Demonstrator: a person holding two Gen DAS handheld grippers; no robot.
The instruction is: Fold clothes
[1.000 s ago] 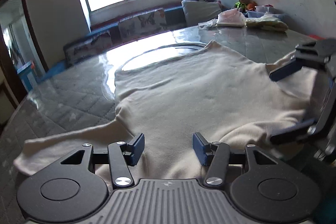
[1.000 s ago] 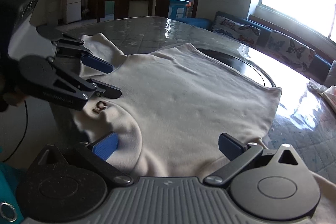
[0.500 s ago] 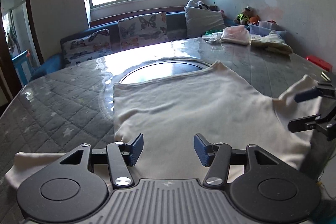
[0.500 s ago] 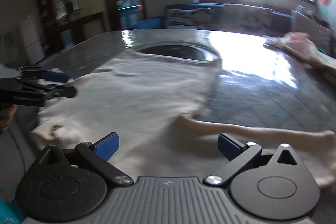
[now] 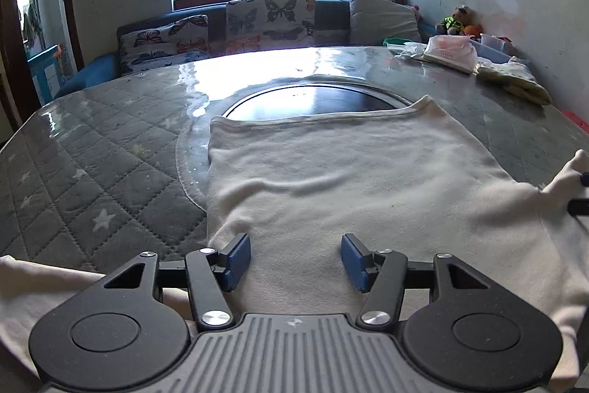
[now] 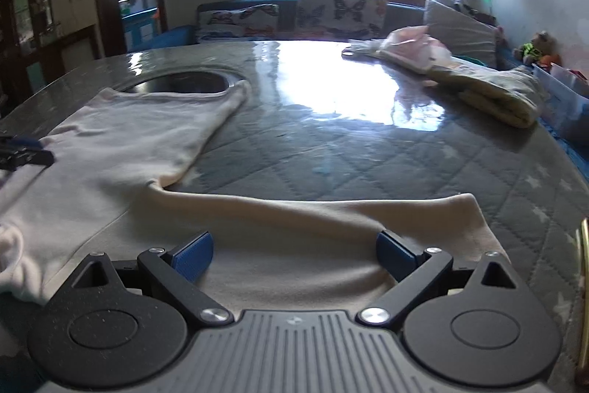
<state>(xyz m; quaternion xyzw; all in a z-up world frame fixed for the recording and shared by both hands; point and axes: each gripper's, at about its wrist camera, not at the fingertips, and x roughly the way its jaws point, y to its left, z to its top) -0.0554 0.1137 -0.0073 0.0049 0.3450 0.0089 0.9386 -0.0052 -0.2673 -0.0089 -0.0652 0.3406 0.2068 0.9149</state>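
A cream long-sleeved sweater point(image 5: 349, 179) lies flat on the quilted grey table point(image 5: 92, 179), its hem towards the window. My left gripper point(image 5: 295, 260) hovers over the near left part of its body; the jaws are opening and only flat cloth lies under them. My right gripper point(image 6: 294, 256) stands wide open over the right sleeve point(image 6: 294, 220), which stretches out to the right, with nothing pinched. Each gripper shows at the edge of the other's view: the right gripper point(image 5: 579, 190) and the left gripper point(image 6: 22, 153).
A dark round inset point(image 5: 313, 102) in the table lies partly under the sweater's far hem. Folded clothes point(image 6: 416, 54) and a yellowish garment point(image 6: 493, 91) lie at the far right, beside a plastic box point(image 6: 563, 91). A sofa with butterfly cushions point(image 5: 268, 17) runs under the window.
The two grippers have drawn apart: the left slid left along the sweater's near edge, the right swung right and rolled level, from the collar area to over the right sleeve.
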